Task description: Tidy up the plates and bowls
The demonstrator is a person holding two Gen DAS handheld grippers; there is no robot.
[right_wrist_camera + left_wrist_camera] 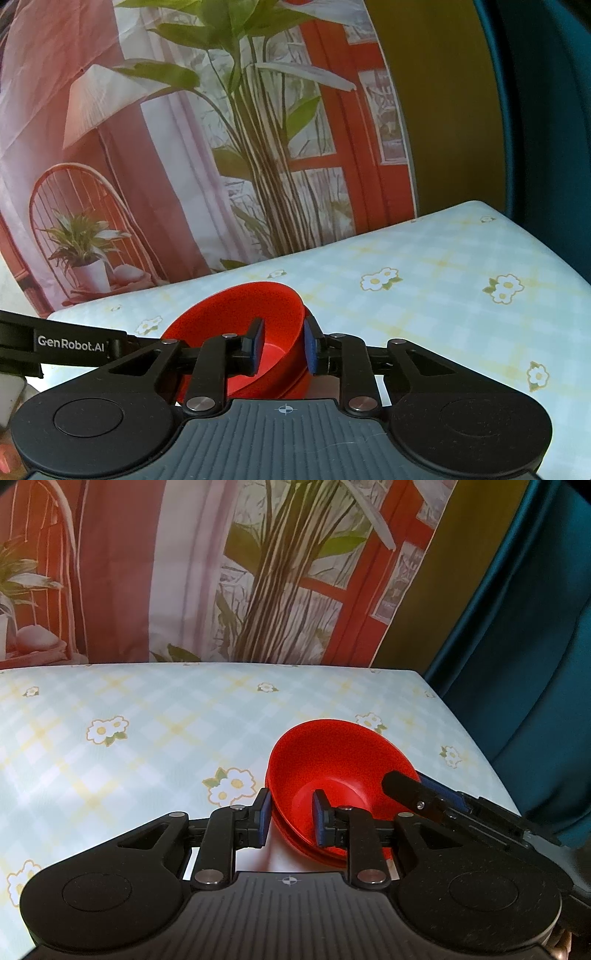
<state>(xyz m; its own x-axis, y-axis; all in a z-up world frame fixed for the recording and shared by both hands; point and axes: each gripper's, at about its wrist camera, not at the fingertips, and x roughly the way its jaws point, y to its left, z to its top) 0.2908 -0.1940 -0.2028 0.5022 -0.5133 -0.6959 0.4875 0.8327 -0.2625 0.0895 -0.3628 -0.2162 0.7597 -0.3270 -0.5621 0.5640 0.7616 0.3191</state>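
Red bowl — rim between both grippers' jaws, left gripper, right gripper, "GenRobot.AI" lettering — floral tablecloth

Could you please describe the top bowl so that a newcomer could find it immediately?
On the pale checked flower-print tablecloth, near its right edge, sits a stack of glossy red plastic bowls. The top red bowl is the tilted one, with both grippers' fingers straddling its wall.

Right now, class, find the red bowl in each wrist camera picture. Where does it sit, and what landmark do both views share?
Left wrist view: the red bowl sits right of centre, low, its near wall between the left gripper fingers.
Right wrist view: the red bowl sits centre-left, low, its right wall between the right gripper fingers.
Shared landmark: the floral checked tablecloth.
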